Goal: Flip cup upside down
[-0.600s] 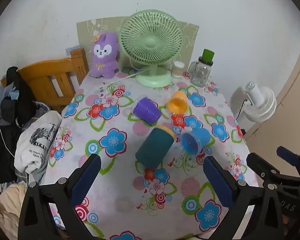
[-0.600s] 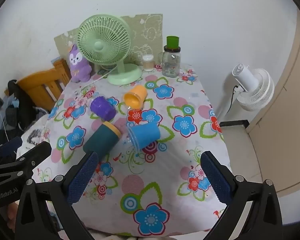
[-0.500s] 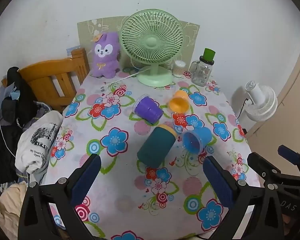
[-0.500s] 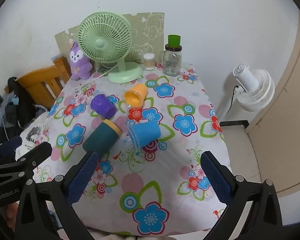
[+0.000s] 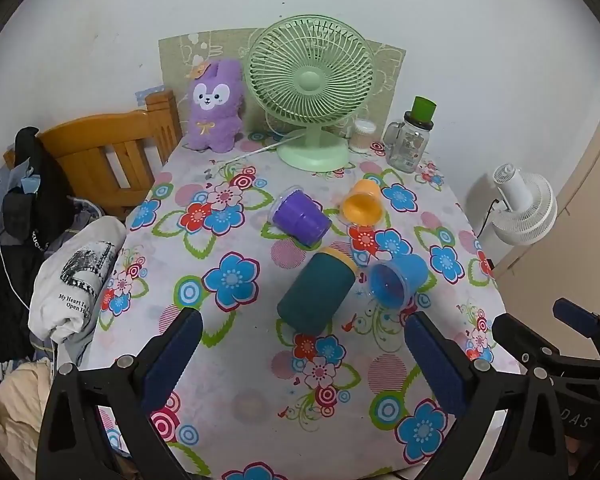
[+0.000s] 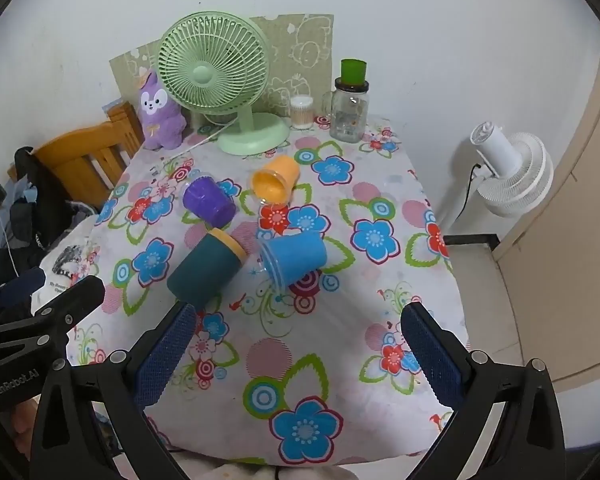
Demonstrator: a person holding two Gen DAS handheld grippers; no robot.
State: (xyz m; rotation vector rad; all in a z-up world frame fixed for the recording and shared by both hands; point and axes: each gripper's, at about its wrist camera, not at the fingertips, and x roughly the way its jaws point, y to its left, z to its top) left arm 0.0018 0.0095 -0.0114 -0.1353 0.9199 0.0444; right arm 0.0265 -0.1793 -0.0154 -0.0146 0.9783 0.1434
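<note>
Several cups lie on their sides on the flowered tablecloth: a dark teal cup with a yellow rim, a blue cup, a purple cup and an orange cup. My left gripper is open and empty, above the table's near edge, short of the teal cup. My right gripper is open and empty, short of the blue cup. Each gripper also shows at the edge of the other's view.
A green desk fan, a purple plush rabbit, a glass jar with a green lid and a small white container stand at the table's back. A wooden chair with clothes is left; a white floor fan is right.
Both views have drifted slightly back and up, so the table sits a little lower and farther. The cups have not moved. Both grippers stay open.
</note>
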